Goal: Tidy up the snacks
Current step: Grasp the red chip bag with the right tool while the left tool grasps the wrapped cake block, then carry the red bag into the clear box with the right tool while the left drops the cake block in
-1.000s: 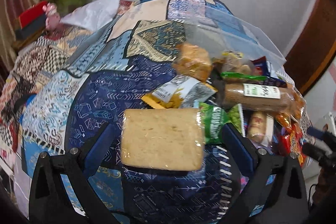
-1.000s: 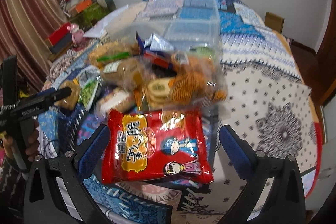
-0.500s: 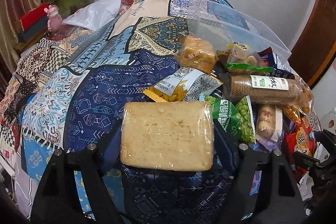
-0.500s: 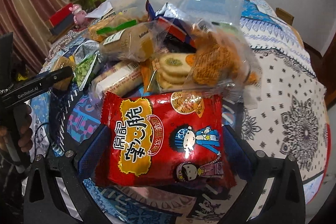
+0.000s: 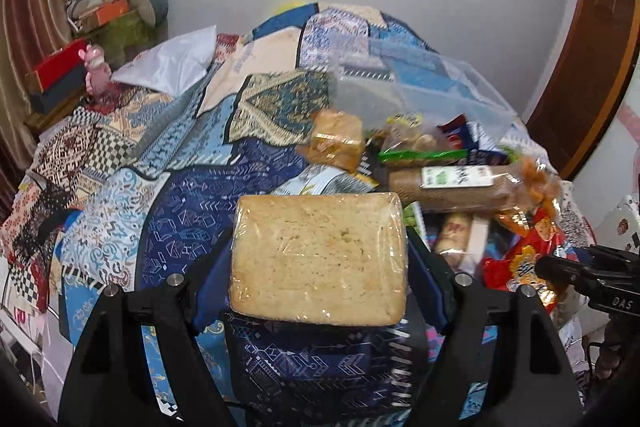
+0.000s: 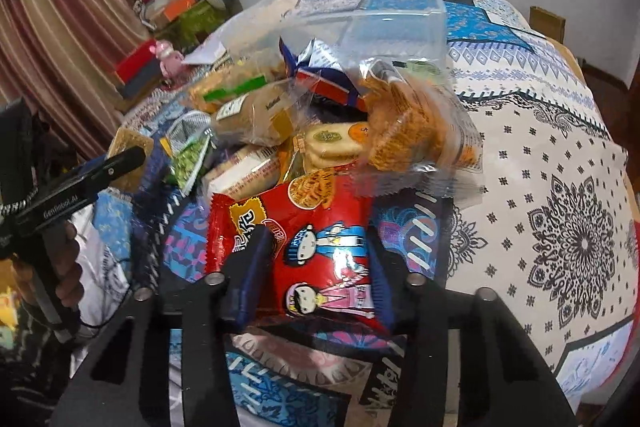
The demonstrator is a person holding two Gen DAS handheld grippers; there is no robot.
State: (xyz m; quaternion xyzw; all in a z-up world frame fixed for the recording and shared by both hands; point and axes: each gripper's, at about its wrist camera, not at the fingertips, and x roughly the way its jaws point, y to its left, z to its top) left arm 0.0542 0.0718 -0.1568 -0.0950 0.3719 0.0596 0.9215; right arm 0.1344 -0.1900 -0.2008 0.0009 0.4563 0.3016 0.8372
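Beside the snack pile (image 6: 320,131), my right fingers (image 6: 316,267) have just closed on the red packet (image 6: 304,247), my left fingers (image 5: 320,267) on the wrapped cake (image 5: 320,259), both ready to sort.

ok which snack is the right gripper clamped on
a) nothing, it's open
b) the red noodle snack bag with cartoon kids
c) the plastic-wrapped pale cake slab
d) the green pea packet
b: in the right wrist view the right gripper has its blue pads pressed into both sides of the red snack bag; the pale cake slab sits in the left gripper.
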